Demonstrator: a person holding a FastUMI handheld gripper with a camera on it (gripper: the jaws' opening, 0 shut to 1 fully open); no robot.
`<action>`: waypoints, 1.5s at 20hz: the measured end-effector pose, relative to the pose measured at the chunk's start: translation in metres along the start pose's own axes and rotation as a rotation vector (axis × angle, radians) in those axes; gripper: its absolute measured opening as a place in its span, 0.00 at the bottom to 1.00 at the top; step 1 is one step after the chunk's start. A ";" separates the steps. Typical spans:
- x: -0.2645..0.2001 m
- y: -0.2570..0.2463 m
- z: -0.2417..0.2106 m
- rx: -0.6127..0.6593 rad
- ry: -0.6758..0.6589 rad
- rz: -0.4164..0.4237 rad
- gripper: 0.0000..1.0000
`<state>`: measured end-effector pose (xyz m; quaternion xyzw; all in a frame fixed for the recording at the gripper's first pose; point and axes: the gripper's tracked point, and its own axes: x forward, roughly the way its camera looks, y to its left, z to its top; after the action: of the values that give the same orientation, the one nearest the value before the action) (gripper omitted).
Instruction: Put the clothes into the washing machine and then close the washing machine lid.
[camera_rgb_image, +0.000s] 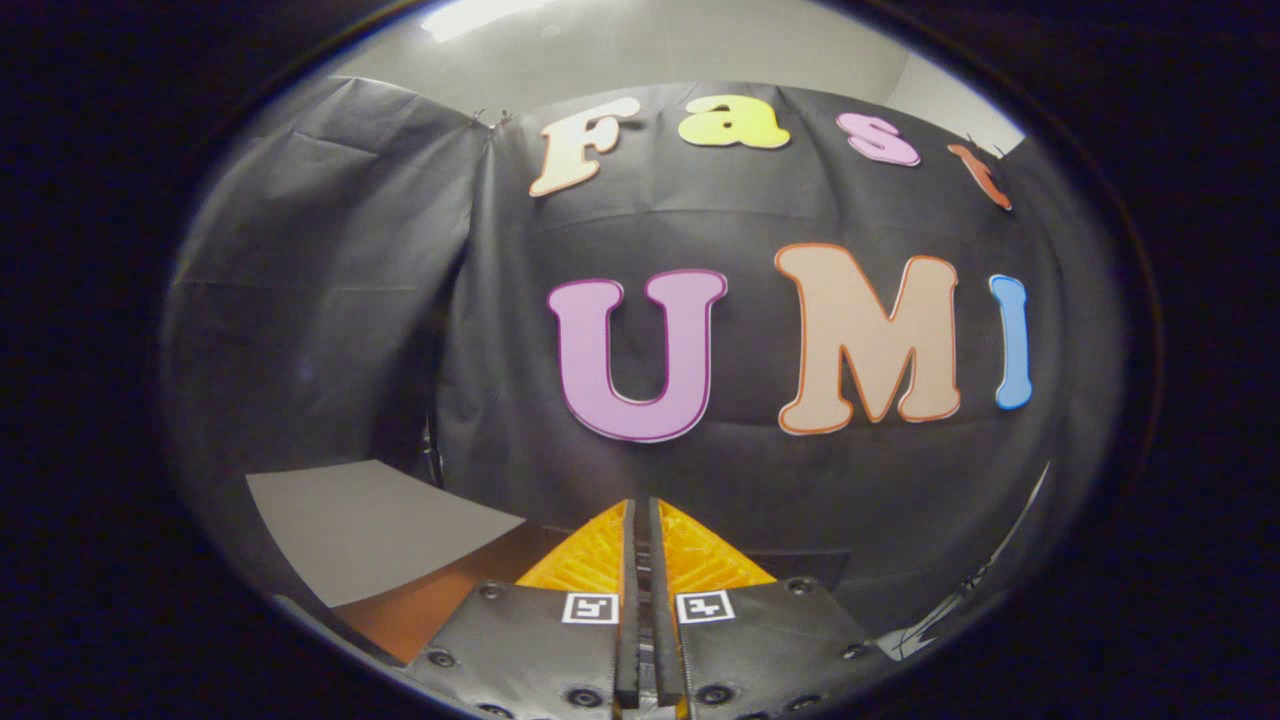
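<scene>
The tool (641, 520) sits with its two fingers pressed together, only a thin slit between them and nothing caught in it, so it is closed and empty. It points level at the booth's black cloth wall (330, 300), well above any work surface. Just beyond the fingers to the left lies a flat pale grey panel (370, 525) with a strip of orange-brown tabletop (430, 605) beside it; what that panel belongs to I cannot tell. No clothes and no washing machine are in sight from this angle, so where the task's things lie is unknown, and no drum or basket can be checked for contents. The risk, I judge, is a blind descent: dropping towards the laundry with the fingers closed would push fabric away instead of taking it, or knock the machine's rim.
</scene>
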<state>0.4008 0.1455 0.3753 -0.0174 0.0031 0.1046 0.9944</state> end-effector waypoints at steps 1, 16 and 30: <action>-0.001 0.003 -0.006 0.006 0.007 0.008 0.07; -0.002 -0.002 -0.038 0.023 0.040 0.020 0.08; 0.049 -0.006 -0.049 -0.033 0.045 -0.040 0.88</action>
<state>0.4501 0.1477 0.3258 -0.0363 0.0235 0.0845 0.9955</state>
